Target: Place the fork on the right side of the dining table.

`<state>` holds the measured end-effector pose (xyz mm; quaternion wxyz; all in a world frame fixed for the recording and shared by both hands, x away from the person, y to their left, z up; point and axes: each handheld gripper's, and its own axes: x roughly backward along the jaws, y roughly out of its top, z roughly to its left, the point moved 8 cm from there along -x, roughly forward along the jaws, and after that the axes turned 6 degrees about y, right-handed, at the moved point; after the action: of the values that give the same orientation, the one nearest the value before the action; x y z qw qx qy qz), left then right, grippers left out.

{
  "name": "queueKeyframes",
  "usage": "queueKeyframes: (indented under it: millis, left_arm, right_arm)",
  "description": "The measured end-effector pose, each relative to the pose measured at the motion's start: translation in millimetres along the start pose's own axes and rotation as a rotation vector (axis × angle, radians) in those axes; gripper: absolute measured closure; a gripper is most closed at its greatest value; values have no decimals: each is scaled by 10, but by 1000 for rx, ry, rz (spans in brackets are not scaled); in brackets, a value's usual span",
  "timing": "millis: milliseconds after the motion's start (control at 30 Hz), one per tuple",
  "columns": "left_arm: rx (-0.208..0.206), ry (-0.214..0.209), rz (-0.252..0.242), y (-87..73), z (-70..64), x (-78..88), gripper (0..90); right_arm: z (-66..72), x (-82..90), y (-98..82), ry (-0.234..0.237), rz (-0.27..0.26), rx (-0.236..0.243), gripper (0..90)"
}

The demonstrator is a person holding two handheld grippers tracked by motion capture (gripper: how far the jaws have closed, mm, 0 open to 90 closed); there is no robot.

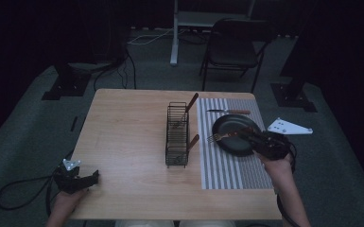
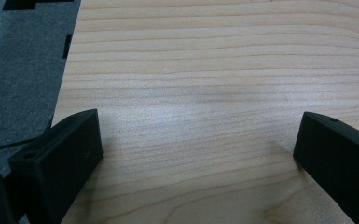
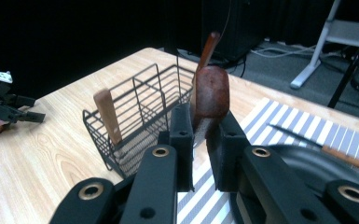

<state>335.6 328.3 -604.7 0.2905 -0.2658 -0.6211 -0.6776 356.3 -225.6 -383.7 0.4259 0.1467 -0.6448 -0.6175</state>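
The fork (image 1: 223, 136) is pinched by its wooden handle between the pressed-together jaws of the right gripper (image 1: 251, 137), its tines reaching toward 9 o'clock over the dark plate (image 1: 231, 125) on the striped mat (image 1: 227, 170). The wire basket (image 1: 177, 135) stands just beside, holding 2 wooden-handled utensils. At 7 o'clock, the left gripper (image 1: 92, 178) rests spread on the table (image 1: 127, 142).

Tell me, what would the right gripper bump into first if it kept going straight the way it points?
Probably the wire basket. The right gripper, holding a fork by its wooden handle, points across the dark plate toward it. Depth is hard to judge.
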Motion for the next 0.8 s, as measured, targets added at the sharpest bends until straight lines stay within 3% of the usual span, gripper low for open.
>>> queueKeyframes:
  millis: [400,800]
  left_arm:
    - [0,0,0,0,0,0,16]
    - [0,0,-1,0,0,0,16]
  right_arm:
    - [-13,1,-548,-26,56,-81,811]
    - [21,62,-900,-39,69,-154,811]
